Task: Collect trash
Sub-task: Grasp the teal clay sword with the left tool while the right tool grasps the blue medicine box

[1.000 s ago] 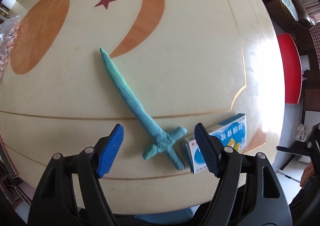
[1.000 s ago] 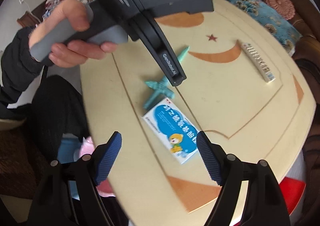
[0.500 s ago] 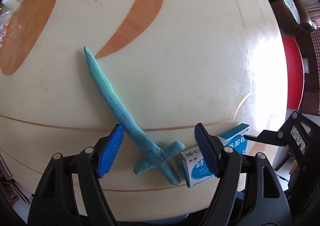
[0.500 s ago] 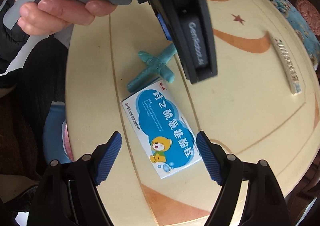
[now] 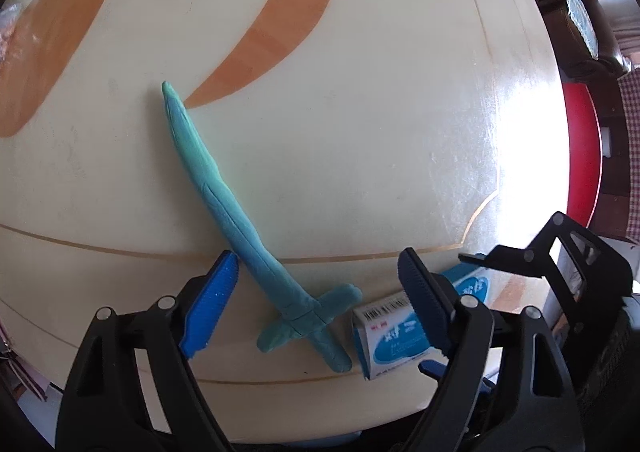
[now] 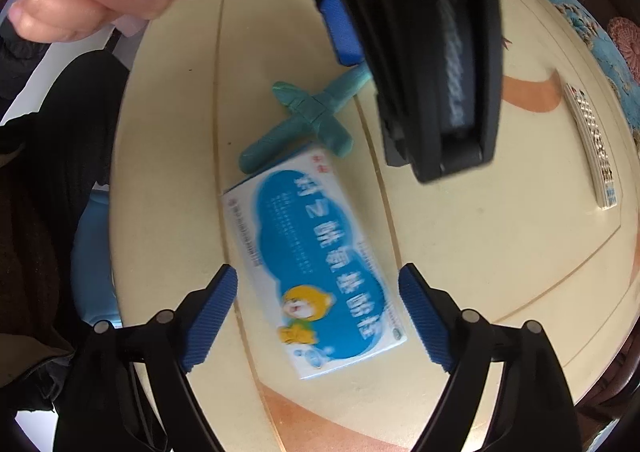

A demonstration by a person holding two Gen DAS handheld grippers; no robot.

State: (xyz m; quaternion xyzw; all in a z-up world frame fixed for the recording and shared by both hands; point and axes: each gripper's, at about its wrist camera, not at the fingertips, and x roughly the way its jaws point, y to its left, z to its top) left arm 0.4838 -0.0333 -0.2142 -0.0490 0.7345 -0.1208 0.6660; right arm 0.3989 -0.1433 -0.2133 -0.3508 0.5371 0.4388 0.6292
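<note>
left hand-held gripper [image 5: 316, 280] jaws opening, straddling the sword [image 5: 224, 208] flat on the tabletop [image 5: 360, 112], no contact. risk: soft blade sags or slips. right hand-held gripper [image 6: 318, 292] opening over the box [image 6: 316, 268]; box touches the hilt, so the two grippers may collide.

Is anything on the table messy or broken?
Nothing looks broken or spilled. A teal clay sword lies slantwise on the table, its handle end beside a blue-and-white medicine box that also sits crooked.
</note>
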